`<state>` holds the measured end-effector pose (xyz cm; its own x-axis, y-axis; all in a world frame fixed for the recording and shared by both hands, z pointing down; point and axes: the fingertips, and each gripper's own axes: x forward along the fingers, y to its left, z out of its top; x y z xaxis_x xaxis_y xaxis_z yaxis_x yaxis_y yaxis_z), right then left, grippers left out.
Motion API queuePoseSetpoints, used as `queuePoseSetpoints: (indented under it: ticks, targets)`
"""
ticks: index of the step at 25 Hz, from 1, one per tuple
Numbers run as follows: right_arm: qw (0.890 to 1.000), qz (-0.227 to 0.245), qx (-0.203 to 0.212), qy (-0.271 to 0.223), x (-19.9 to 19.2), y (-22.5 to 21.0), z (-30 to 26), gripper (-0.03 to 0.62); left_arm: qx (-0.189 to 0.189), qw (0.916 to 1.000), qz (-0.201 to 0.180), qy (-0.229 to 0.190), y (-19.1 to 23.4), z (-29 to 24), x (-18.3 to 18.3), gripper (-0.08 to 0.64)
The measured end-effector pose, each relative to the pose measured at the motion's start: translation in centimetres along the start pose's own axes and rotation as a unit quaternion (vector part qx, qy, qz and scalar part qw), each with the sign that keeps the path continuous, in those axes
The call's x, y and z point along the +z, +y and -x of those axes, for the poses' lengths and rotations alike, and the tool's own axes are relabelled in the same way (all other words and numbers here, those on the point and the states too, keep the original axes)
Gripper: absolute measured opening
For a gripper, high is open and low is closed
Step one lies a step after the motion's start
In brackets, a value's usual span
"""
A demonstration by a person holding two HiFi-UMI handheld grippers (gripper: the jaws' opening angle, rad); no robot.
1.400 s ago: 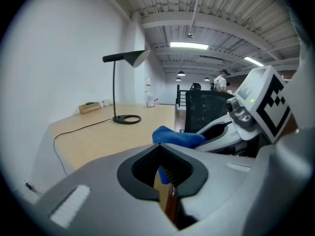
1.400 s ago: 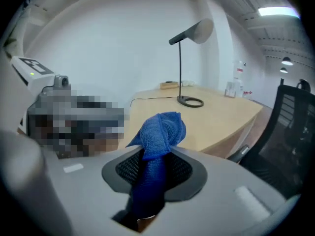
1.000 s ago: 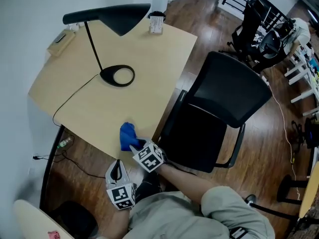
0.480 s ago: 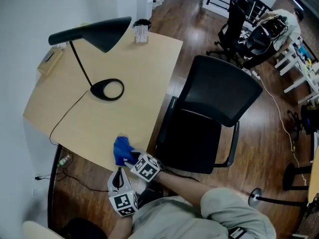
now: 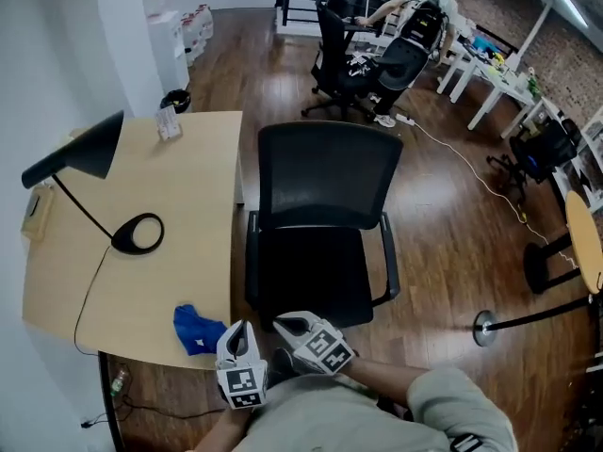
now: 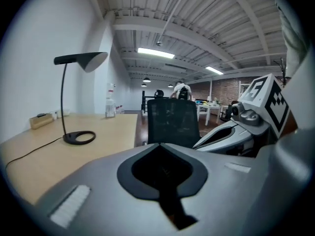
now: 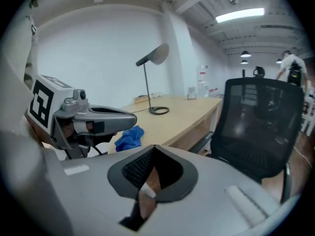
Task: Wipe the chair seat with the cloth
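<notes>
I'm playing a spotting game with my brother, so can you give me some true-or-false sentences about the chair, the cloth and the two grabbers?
1. The blue cloth lies on the desk. True.
2. The right gripper holds the cloth. False: its fingers have just closed with nothing between them, and the cloth lies apart from it on the desk.
3. The chair is black. True.
4. The lamp stands on the chair seat. False: it stands on the desk.
5. The left gripper has its fingers wide open. False: they are shut together and empty.
</notes>
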<state>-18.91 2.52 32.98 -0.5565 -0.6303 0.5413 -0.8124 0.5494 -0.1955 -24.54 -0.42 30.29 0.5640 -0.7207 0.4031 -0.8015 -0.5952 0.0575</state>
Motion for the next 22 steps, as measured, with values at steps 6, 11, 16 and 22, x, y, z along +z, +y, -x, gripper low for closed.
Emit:
queuePoseSetpoints:
  ticks: [6,11,16,22]
  targets:
    - [0.984,-0.078,-0.135,-0.084,-1.7,-4.8,12.1,0.000,-0.082,0.9958,-0.041,-0.006,-9.3,-1.1,2.5,0.005]
    - [0.964,-0.099,-0.203,-0.138,-3.9,-5.5,22.0,0.000,-0.129,0.9891,-0.070,-0.014,-17.5,-0.3,3.9,0.005]
    - [0.950,-0.099,-0.237,-0.175,-7.3,-3.9,30.8,0.000,-0.164,0.9822,-0.085,-0.033,-26.2,3.3,4.2,0.005]
    - [0.943,-0.101,-0.244,-0.200,-11.8,-1.2,38.0,0.000,-0.149,0.9839,-0.092,-0.036,-32.6,9.3,2.3,0.005]
